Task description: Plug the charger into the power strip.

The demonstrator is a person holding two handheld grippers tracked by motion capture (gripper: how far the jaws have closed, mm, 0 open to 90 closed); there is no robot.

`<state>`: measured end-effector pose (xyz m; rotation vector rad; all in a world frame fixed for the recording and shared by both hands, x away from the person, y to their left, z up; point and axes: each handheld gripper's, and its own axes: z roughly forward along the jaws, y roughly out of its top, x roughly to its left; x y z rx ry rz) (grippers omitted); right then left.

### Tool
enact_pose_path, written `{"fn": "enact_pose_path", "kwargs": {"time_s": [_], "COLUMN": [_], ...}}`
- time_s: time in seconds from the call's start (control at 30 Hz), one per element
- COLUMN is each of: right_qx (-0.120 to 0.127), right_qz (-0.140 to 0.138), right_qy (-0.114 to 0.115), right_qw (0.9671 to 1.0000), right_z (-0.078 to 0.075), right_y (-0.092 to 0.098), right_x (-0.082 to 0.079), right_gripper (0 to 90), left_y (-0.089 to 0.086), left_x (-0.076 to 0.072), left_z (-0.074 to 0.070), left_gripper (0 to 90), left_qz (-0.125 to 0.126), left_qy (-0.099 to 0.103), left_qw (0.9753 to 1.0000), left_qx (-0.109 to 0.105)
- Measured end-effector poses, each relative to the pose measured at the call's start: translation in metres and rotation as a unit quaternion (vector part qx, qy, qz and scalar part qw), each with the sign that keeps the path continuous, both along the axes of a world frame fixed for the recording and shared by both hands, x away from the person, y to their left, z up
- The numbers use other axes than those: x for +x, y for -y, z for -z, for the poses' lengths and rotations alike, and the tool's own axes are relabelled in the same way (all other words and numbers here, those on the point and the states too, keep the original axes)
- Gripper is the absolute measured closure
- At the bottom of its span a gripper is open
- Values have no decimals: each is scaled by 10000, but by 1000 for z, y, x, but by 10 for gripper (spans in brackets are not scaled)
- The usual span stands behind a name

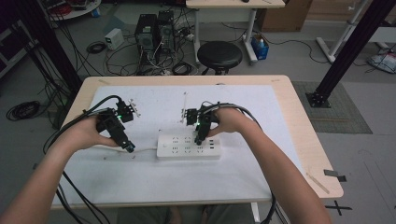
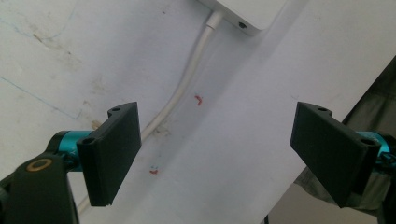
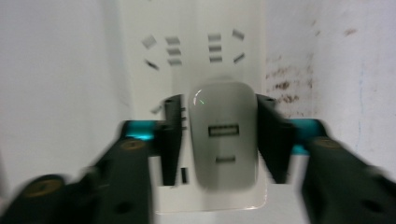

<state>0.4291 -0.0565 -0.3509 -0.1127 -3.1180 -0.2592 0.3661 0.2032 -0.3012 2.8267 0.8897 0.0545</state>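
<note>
Your right gripper (image 3: 218,140) is clamped on the flat sides of one white charger (image 3: 225,140), low centre of its view, over the one power strip (image 3: 196,56). Judged light, rigid and slick, it needs a mid-body grip. Your left gripper (image 2: 217,149) stands wide apart beside the strip's cord (image 2: 187,84).

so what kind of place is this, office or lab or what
Most likely a lab or workshop: black desktop computer towers stand on a grey floor among loose cables, a black metal frame post stands right of the table, and a round black stool waits behind it.
</note>
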Motion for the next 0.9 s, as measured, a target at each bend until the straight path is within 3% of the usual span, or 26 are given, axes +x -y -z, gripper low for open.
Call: {"fn": "enact_pose_path", "kwargs": {"time_s": [0.03,0.13,0.2,0.27,0.37,0.4,0.5,0.53,0.6,0.9], "right_qx": [156,269,327,251,8,-5,-168,-272,-327,-319], "right_qz": [197,796,1209,1681,2558,2870,3748,3885,4018,4182], "right_qy": [65,168,327,516,680,677,676,708,682,502], "right_qw": [9997,9963,9916,9841,9643,9555,9245,9183,9126,9064], "right_z": [-8,-34,-48,-58,-68,-71,-76,-77,-77,-82], "right_y": [7,32,53,74,106,116,144,150,161,181], "right_x": [1,4,4,3,1,1,-1,-2,-6,-16], "right_gripper": [360,240,217,217,208,208,208,208,208,207], "left_y": [-1,-1,0,2,7,9,14,16,19,25], "left_x": [0,3,5,9,13,15,20,21,23,25], "left_z": [0,-3,-6,-8,-9,-11,-15,-17,-21,-27], "left_gripper": [163,163,163,163,163,163,163,163,163,163], "left_qz": [-14,-30,-118,-161,-149,-116,-162,-160,-142,-176], "left_qy": [13,87,180,230,313,316,340,354,378,388], "left_qw": [10000,9999,9998,9996,9993,9991,9990,9990,9990,9987], "left_qx": [-17,54,-20,-20,167,252,223,215,210,282]}}
